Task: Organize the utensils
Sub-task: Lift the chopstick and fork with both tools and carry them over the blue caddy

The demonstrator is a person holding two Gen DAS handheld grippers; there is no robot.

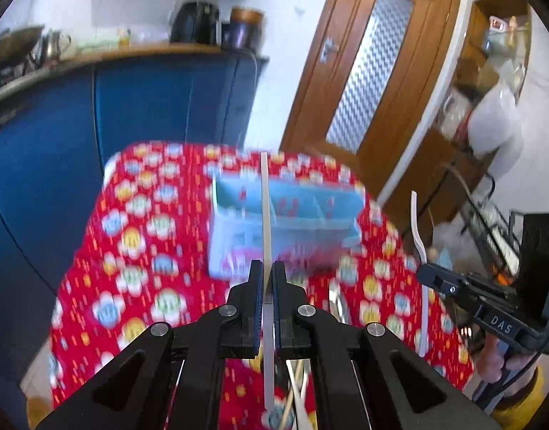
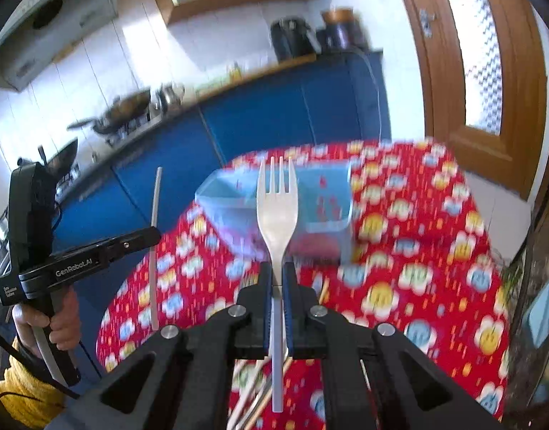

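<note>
Round tabletop under slick red flowered oilcloth; pale blue translucent plastic organizer with divided compartments at its middle. Left claw clenched on thin white utensil, edge-on, raised short of organizer. Right claw clenched on smooth white plastic fork, tines toward organizer. Risks: slippery handles pivoting; both converging, colliding; wrong compartment.

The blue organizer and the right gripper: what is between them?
Only the white fork held by the right gripper, above floral tablecloth before the blue organizer, in the right wrist view.
</note>
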